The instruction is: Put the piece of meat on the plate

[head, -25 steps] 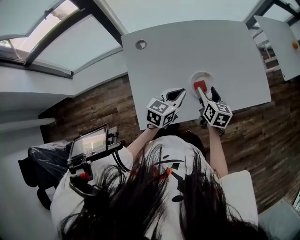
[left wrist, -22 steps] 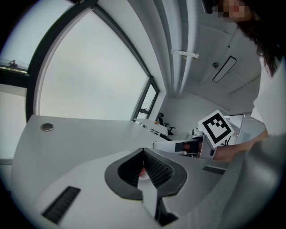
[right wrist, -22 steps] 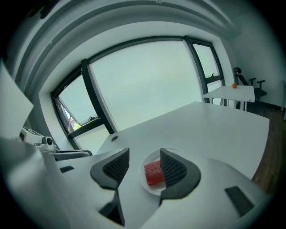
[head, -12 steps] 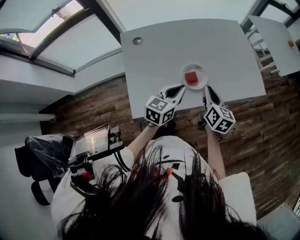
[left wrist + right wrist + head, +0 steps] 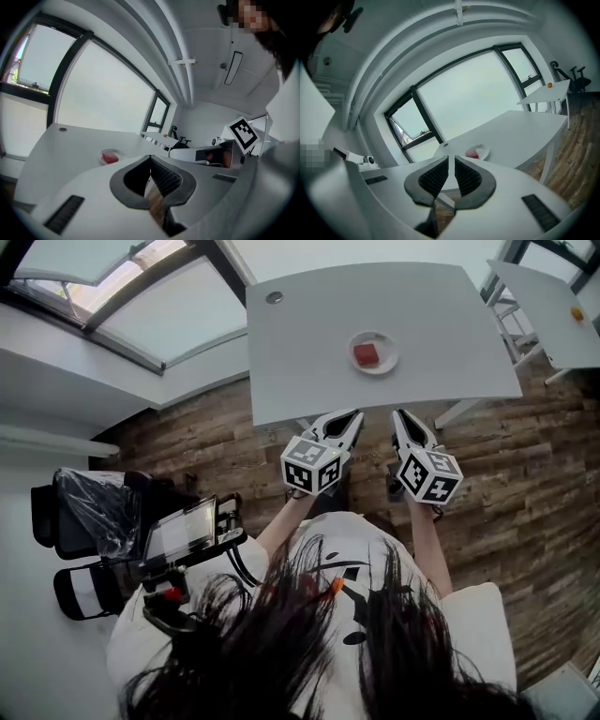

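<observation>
1. Meat piece already sits on the plate, about mid-surface.
2. Looks small, soft, maybe slippery; I'd pinch its sides gently.
3. Left gripper and right gripper: fingers closed, empty, off the near edge.

No legible text anywhere

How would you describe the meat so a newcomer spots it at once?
Start at the big white table in the middle of the head view. Near its centre sits a small round white plate, the only dish there. The meat is the red cube on that plate; the only other thing on the table is a grey grommet at a corner.
</observation>
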The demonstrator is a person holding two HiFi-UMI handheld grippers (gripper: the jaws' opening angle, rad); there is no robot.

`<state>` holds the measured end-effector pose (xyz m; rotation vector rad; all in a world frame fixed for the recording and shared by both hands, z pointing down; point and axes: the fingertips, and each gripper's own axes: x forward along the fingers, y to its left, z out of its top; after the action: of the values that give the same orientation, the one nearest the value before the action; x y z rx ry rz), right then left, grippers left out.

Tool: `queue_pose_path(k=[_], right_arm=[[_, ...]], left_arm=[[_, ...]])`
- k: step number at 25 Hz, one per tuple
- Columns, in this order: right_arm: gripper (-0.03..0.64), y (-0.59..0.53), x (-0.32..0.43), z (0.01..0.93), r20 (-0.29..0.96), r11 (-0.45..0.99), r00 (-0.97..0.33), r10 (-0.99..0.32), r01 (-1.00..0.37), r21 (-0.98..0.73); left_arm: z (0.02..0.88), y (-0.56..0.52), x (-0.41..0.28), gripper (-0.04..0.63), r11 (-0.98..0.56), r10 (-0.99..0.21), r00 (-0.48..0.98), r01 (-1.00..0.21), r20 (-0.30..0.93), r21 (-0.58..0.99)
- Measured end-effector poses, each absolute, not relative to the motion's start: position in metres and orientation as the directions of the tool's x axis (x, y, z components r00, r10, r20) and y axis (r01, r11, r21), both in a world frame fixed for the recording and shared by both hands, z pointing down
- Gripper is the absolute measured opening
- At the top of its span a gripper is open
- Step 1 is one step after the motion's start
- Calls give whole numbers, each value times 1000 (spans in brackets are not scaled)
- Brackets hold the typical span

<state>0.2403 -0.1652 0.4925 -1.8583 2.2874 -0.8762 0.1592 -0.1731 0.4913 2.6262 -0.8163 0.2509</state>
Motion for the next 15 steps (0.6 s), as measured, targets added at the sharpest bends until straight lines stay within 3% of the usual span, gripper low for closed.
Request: queue_pose_path(k=[15], right_arm=[[49, -70, 205, 483, 240, 192, -348, -906, -845, -500]], left_arm=[[493, -52, 128, 5, -725, -542, 766, -634, 345, 269]])
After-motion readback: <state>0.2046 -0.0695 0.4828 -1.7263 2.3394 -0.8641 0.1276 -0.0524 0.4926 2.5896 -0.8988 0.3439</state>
